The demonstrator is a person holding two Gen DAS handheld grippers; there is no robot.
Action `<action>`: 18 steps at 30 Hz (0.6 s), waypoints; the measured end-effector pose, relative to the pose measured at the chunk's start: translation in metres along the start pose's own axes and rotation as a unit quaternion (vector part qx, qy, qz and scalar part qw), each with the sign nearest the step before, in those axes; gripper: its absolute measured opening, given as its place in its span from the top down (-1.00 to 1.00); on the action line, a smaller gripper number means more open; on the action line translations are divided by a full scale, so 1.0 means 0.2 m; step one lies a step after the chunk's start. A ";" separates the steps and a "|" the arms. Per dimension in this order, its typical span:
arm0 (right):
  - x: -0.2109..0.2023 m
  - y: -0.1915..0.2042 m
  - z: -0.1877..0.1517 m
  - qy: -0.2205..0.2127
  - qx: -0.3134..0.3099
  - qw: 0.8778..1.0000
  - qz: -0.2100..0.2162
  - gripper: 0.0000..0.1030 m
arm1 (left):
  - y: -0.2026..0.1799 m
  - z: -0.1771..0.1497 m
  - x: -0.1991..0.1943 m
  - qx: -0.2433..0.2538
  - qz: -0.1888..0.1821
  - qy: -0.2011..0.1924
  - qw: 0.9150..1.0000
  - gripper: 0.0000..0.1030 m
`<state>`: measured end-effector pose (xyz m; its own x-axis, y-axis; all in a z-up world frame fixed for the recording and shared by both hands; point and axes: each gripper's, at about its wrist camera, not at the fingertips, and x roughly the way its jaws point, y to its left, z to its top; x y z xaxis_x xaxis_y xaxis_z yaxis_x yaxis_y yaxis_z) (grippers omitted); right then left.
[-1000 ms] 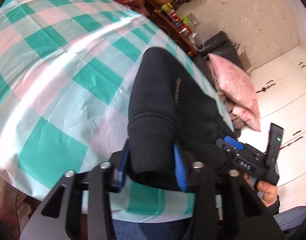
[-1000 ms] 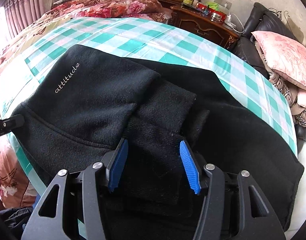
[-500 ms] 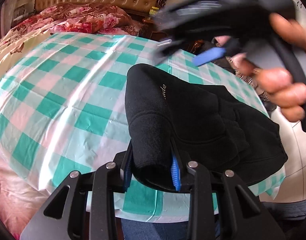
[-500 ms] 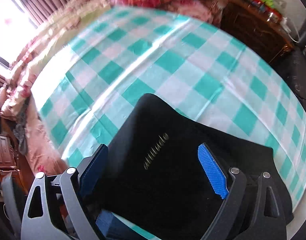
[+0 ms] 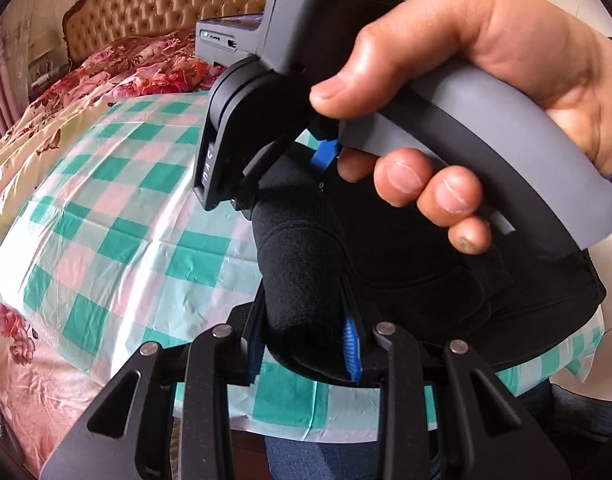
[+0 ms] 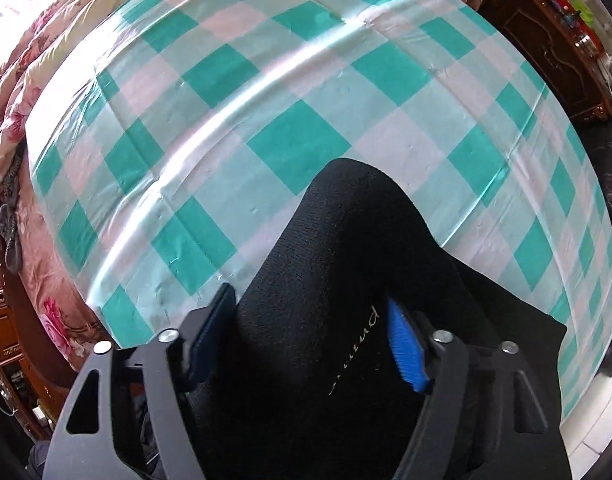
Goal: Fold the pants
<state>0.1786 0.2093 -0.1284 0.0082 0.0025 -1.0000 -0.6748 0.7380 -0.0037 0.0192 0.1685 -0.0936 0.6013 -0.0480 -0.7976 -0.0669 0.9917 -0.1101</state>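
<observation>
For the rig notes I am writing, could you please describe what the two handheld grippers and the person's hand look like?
The left gripper has black angular linkage arms with silver pivot bolts and blue ribbed pads on its fingers. The right gripper matches it; seen from the left wrist, it has a curved grey handle, black body and blue trigger. The hand is bare, with a dark cuff at the wrist.

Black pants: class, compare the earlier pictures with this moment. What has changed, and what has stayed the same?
The right tool let go of the near cuffs, crossed to the far fold by the lettering, and its jaws are closing around it. The black pants have bunched higher off the checked cloth. The left tool stays clamped on its rolled edge.
</observation>
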 end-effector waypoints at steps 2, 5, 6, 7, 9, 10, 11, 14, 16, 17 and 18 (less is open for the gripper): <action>-0.02 0.01 -0.01 -0.003 -0.007 1.000 -0.001 0.00 | -0.02 0.00 -0.01 0.003 0.002 -0.002 1.000 0.40; -0.05 0.01 -0.03 -0.014 -0.014 1.000 0.002 0.17 | -0.05 0.01 -0.04 0.009 0.005 -0.008 1.000 0.40; -0.06 0.01 -0.04 -0.017 -0.015 1.000 0.003 0.19 | -0.06 0.01 -0.05 0.011 0.005 -0.009 1.000 0.40; -0.07 0.00 -0.06 -0.021 -0.015 1.000 0.006 0.23 | -0.06 0.02 -0.06 0.013 0.005 -0.011 1.000 0.40; -0.11 -0.02 -0.09 -0.033 -0.015 0.999 0.015 0.27 | -0.08 0.02 -0.07 0.018 0.007 -0.015 1.000 0.40; -0.12 -0.03 -0.10 -0.038 -0.012 0.999 0.021 0.29 | -0.09 0.02 -0.08 0.022 0.008 -0.018 1.000 0.40; -0.15 -0.05 -0.12 -0.045 -0.008 0.999 0.030 0.31 | -0.11 0.03 -0.09 0.026 0.010 -0.020 0.999 0.40; -0.21 -0.12 -0.14 -0.064 0.006 0.996 0.058 0.34 | -0.16 0.04 -0.13 0.042 0.016 -0.032 0.998 0.40; -0.25 -0.14 -0.14 -0.079 0.015 0.994 0.078 0.36 | -0.20 0.05 -0.17 0.056 0.019 -0.043 0.997 0.40; -0.29 -0.19 -0.17 -0.091 0.024 0.991 0.095 0.37 | -0.23 0.06 -0.19 0.063 0.020 -0.050 0.997 0.40; -0.33 -0.24 -0.20 -0.104 0.033 0.988 0.113 0.38 | -0.27 0.07 -0.22 0.077 0.021 -0.063 0.995 0.40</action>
<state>0.1811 0.1474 -0.0626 0.0184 0.3057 -0.9520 -0.6267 0.7454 0.2272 0.0069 0.1180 -0.0438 0.6965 -0.0010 -0.7176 0.0238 0.9995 0.0216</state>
